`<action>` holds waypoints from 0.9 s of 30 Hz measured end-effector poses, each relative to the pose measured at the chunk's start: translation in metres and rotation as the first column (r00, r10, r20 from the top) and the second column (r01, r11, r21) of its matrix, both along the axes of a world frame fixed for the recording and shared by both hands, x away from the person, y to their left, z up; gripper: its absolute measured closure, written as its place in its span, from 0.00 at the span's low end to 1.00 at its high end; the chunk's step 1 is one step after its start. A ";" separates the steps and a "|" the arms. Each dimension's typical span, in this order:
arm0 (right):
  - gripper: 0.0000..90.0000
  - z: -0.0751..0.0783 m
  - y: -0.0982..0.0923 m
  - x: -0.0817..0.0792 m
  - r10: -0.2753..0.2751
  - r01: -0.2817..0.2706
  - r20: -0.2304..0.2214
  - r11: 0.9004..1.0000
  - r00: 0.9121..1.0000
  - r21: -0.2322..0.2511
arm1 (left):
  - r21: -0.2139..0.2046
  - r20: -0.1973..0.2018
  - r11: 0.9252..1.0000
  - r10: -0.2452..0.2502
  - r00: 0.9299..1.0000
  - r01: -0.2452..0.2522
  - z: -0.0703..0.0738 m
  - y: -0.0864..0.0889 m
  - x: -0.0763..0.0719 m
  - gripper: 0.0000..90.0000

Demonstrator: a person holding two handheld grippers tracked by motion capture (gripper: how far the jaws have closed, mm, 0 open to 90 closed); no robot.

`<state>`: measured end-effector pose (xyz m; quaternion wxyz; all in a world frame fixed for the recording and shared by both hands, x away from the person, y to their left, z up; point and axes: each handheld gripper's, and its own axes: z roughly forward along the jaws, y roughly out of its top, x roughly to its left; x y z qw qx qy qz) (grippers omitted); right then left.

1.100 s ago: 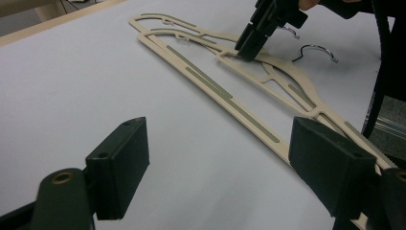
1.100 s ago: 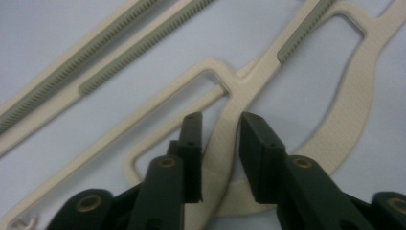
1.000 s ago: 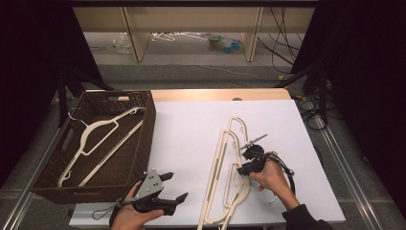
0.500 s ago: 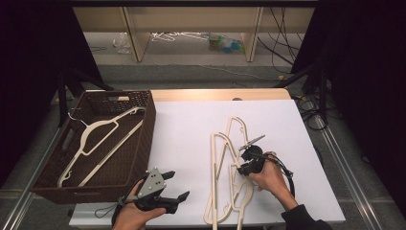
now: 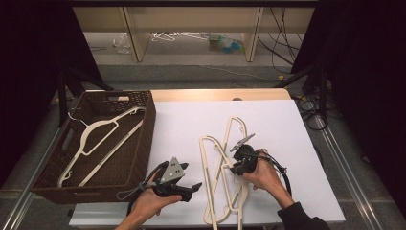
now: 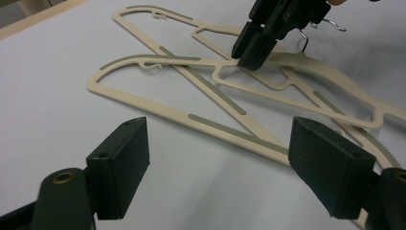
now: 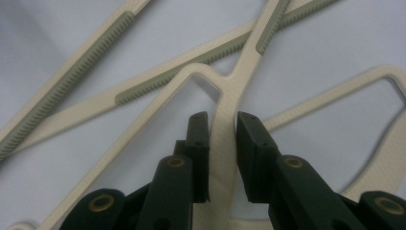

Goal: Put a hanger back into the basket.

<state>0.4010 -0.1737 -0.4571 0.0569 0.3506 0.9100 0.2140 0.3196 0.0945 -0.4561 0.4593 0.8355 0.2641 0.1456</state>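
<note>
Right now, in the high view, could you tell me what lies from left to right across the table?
Basket holding a hanger → left gripper, open → hangers on the table → right gripper, shut on one of them.

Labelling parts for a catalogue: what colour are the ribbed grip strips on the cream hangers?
Grey-green strips on the cream hangers; right gripper view shows them best.

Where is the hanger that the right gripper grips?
In the high view, the gripped hanger lies right of centre on the white table, crossing another hanger, beside the right gripper.
</note>
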 end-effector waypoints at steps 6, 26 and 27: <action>0.85 -0.006 0.003 0.010 0.064 -0.064 0.008 0.998 0.998 0.020 | 0.033 0.012 0.999 -0.005 1.000 0.005 0.000 0.003 -0.002 0.24; 0.85 -0.005 0.025 0.016 0.197 -0.196 0.090 0.980 0.976 -0.019 | 0.004 0.017 1.000 0.001 1.000 -0.001 -0.001 0.006 -0.004 0.25; 0.85 -0.005 0.027 0.017 0.195 -0.194 0.094 0.981 0.976 -0.020 | 0.008 0.007 1.000 -0.002 1.000 0.002 -0.001 0.007 -0.004 0.25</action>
